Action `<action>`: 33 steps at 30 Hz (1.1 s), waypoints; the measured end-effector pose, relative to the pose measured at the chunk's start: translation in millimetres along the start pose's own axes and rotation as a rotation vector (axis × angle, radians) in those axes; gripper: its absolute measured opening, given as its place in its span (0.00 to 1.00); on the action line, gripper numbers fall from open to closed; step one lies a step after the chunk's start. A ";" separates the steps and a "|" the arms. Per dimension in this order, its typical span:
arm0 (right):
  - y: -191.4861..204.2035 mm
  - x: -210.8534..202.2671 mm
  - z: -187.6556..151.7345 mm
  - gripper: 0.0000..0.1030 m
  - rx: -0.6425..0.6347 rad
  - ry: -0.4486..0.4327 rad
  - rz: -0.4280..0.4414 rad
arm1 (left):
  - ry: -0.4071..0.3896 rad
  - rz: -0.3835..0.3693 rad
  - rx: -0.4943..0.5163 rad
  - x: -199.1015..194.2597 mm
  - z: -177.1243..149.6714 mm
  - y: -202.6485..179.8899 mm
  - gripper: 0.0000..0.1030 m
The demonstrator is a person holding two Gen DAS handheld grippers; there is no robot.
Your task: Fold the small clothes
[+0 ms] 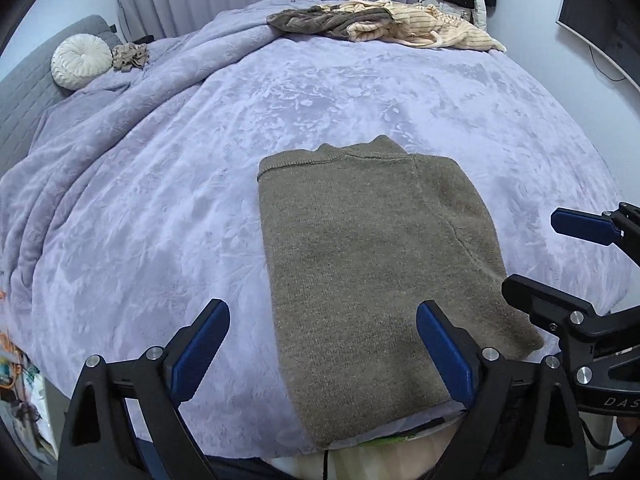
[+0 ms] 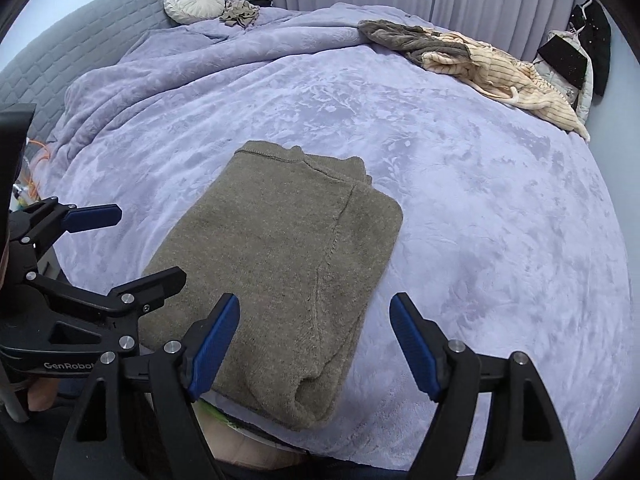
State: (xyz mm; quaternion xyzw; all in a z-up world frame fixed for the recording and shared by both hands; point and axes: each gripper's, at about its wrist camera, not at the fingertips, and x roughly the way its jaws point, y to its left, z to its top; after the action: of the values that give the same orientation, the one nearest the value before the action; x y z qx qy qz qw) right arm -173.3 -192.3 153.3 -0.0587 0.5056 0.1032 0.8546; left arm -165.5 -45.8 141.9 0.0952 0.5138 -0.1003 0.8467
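The olive sweater overhangs the bed's near edge, its hem hidden. Only the right wrist view shows its doubled right fold. Left claw and right claw gape wide, empty.

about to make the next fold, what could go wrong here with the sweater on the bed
1. The olive sweater hangs its near end over the bed edge; a tug could slide it off the lavender blanket.
2. Both the left gripper and right gripper are open and empty over thick folded layers; a shallow pinch may catch only the top layer and undo the fold.
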 end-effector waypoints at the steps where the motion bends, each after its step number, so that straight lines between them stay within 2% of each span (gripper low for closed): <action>1: 2.0 -0.7 -0.9 0.78 -0.005 0.000 -0.003 | -0.015 0.019 0.007 -1.7 -2.4 -2.1 0.92; 4: 6.9 -1.5 -2.3 0.78 -0.020 0.001 -0.009 | -0.037 0.071 0.011 -4.1 -5.7 -5.5 0.92; 6: 8.7 -1.9 -2.1 0.78 -0.023 0.000 -0.015 | -0.020 0.098 -0.005 -2.9 -5.7 -4.6 0.92; 8: 9.1 -2.0 -2.2 0.78 -0.021 0.002 -0.019 | 0.006 0.060 0.002 -0.6 -4.8 -3.6 0.92; 12: 9.9 -4.3 -2.4 0.78 -0.028 -0.003 -0.029 | -0.010 0.071 0.003 -2.6 -5.0 -3.4 0.92; 20: 9.8 -3.8 0.3 0.78 -0.035 0.001 -0.027 | 0.021 0.032 -0.006 2.9 -2.5 -3.0 0.92; 26: 9.9 -0.9 3.5 0.78 -0.043 0.020 -0.017 | 0.048 0.059 -0.021 12.0 0.2 -0.8 0.92; 33: 10.5 6.1 8.1 0.78 -0.061 0.065 -0.014 | 0.076 0.044 -0.029 21.6 3.6 4.1 0.92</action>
State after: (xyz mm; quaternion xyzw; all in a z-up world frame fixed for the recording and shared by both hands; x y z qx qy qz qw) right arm -166.0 -179.7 151.9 -0.0918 0.5293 0.1108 0.8362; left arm -151.6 -44.4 124.5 0.0979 0.5447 -0.0704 0.8299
